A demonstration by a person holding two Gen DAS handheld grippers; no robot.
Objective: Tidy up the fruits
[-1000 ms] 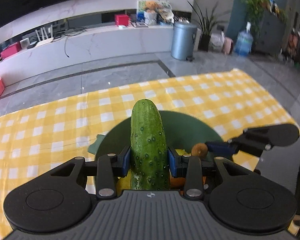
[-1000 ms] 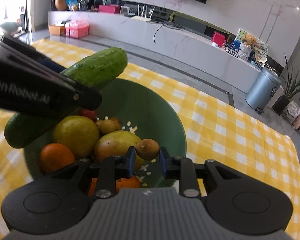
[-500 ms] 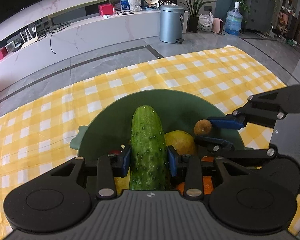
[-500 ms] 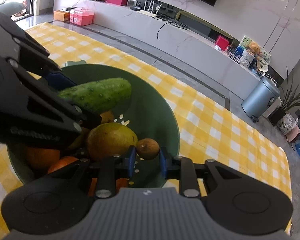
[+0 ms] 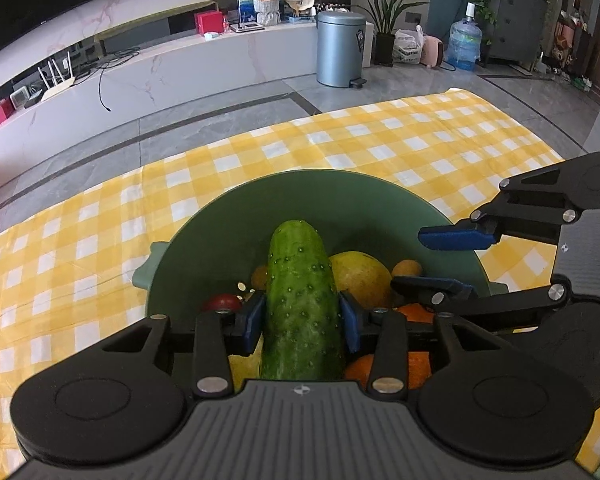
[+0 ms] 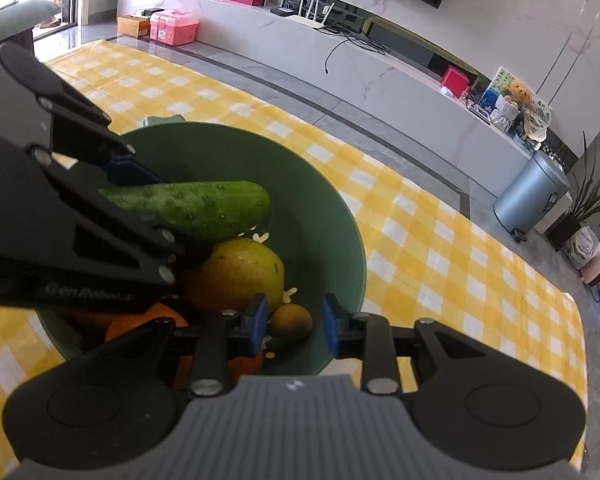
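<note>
My left gripper [image 5: 302, 322] is shut on a green cucumber [image 5: 300, 304] and holds it low over the green bowl [image 5: 228, 220]; the cucumber also shows in the right wrist view [image 6: 196, 208]. My right gripper [image 6: 294, 326] is open over the bowl's near rim [image 6: 352, 240]. A small brown round fruit [image 6: 291, 322] lies loose between its pads, inside the bowl. It also shows in the left wrist view [image 5: 406, 268], below the right gripper's upper blue pad [image 5: 452, 238]. The bowl holds a yellow-green pear [image 6: 236, 276], oranges [image 6: 148, 320] and a red fruit [image 5: 222, 303].
The bowl stands on a table with a yellow checked cloth [image 5: 340, 140]. Beyond the table's far edge lie a grey floor, a low white cabinet and a grey bin [image 5: 340, 50].
The right gripper has opened and let go of the small brown fruit, which now lies in the bowl. The left gripper has lowered the cucumber closer to the fruit.
</note>
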